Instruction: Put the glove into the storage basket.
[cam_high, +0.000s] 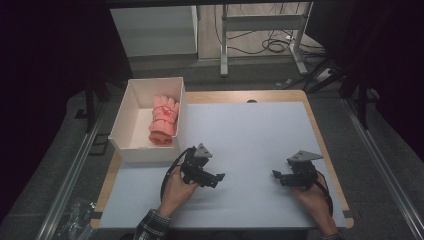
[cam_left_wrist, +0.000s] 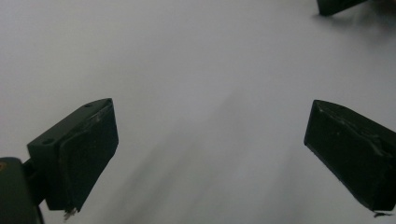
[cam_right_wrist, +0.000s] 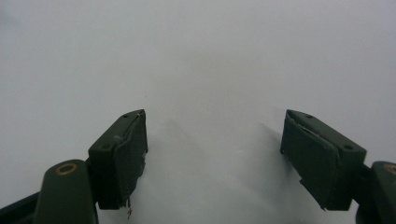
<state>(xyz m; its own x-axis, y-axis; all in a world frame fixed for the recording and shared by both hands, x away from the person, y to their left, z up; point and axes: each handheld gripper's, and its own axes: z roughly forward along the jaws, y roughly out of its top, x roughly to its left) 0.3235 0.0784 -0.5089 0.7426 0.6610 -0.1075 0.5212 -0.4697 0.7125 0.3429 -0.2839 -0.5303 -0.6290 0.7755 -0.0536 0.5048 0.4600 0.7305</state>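
In the high view, two hands are reaching in from the bottom edge over a counter (cam_high: 260, 130) covered by a pale sheet. The left hand (cam_high: 176, 189), at lower centre-left of the frame, is holding the left tool (cam_high: 218, 179), which is pointing toward the right of the frame, low over the sheet. The right hand (cam_high: 311, 192), at lower right, is holding the right tool (cam_high: 276, 177), which is pointing toward the left, so the two tools are facing each other with bare sheet between them.

In the left gripper view, the left tool (cam_left_wrist: 210, 149) is showing its jaws spread wide, with nothing between them but the pale surface; a dark tip of the other tool is peeking in at the upper right corner. In the right gripper view, the right tool (cam_right_wrist: 212, 149) is likewise standing with jaws spread apart over plain sheet, gripping nothing.

At upper left of the high view, a white box (cam_high: 131, 117) is sitting at the counter's far left corner. Inside it, against its right wall, a pink rolled bundle (cam_high: 164, 120) with red markings is lying lengthwise, well apart from both tools.
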